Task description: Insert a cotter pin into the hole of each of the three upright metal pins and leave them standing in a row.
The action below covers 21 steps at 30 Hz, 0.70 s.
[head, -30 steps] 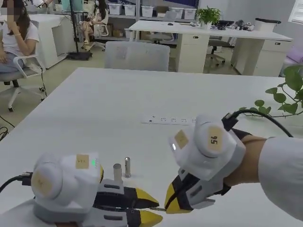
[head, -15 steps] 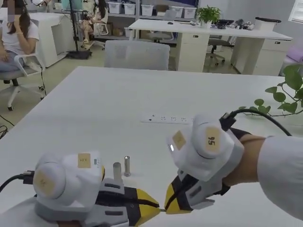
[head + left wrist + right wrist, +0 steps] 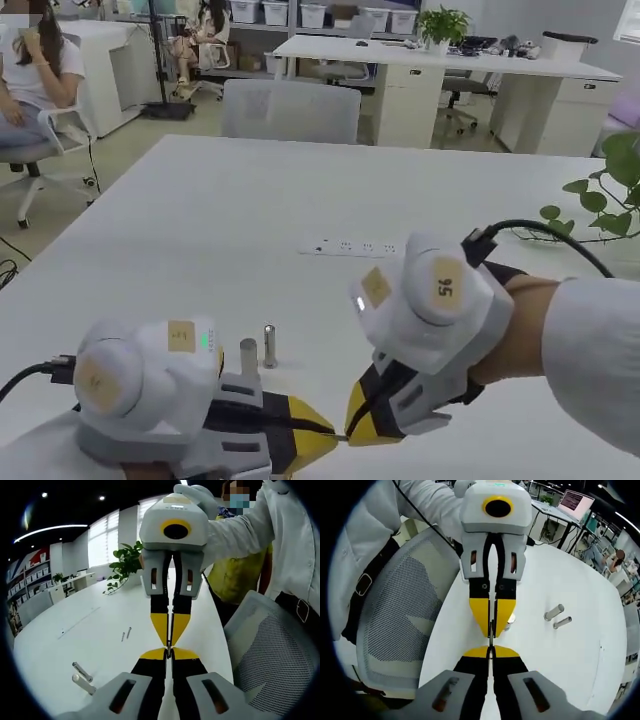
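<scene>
- The left gripper (image 3: 168, 655) and the right gripper (image 3: 490, 652) meet tip to tip, both pairs of fingers pressed together. A thin dark sliver (image 3: 169, 646) bridges the tips – by my reading a cotter pin. I cannot tell which pair really bears it.
- Its long axis runs along the line of the fingers, roughly level over the worktop (image 3: 200, 230).
- In the head view the nearer metal pin (image 3: 248, 356) and the farther metal pin (image 3: 269, 346) stand upright at about ten o'clock from the meeting tips, close together. The left gripper's body is just beside them, so that hand is nearer.
- Their holes are too small to make out – the coming move likely turns on lining the level sliver up with a cross-hole.
- Spare cotter pins (image 3: 123, 636) lie flat at ten o'clock in the left gripper view.
- The worktop is white and smooth, with a socket strip (image 3: 355, 248) at twelve o'clock. Beyond it are a grey chair (image 3: 290, 115) and office desks, and a leafy plant (image 3: 610, 185) at three o'clock.
</scene>
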Motion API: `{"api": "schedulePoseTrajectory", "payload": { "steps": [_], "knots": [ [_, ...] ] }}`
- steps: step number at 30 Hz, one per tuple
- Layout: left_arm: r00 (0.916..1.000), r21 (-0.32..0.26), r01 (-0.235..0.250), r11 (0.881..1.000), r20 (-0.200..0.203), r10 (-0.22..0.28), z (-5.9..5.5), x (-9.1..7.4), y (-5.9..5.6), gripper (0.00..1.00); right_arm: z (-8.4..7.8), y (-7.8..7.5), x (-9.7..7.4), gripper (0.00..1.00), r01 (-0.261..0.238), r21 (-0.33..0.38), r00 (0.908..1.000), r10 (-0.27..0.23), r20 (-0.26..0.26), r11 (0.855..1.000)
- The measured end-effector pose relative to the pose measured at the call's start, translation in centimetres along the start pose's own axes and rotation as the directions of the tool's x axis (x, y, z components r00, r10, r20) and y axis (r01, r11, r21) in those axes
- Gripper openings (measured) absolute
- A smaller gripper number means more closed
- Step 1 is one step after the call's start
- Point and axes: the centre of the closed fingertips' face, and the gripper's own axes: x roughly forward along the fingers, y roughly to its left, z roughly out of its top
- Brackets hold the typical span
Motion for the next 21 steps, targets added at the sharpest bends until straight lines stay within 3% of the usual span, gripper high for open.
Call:
{"api": "schedulePoseTrajectory", "payload": {
  "steps": [12,21],
  "knots": [
    [0.9999,-0.028,-0.002,1.0,0.011,0.002,0.23,-0.14,0.36,0.0,0.09,-0.22,-0.02,0.03,0.003,0.007,0.9999,-0.003,0.012,1.0],
    [0.9997,-0.034,0.02,0.999,0.011,-0.02,0.17,-0.1,-0.02,0.0,0.09,0.25,0.12,0.04,-0.021,0.011,0.9996,0.021,0.017,1.0]
  ]
}}
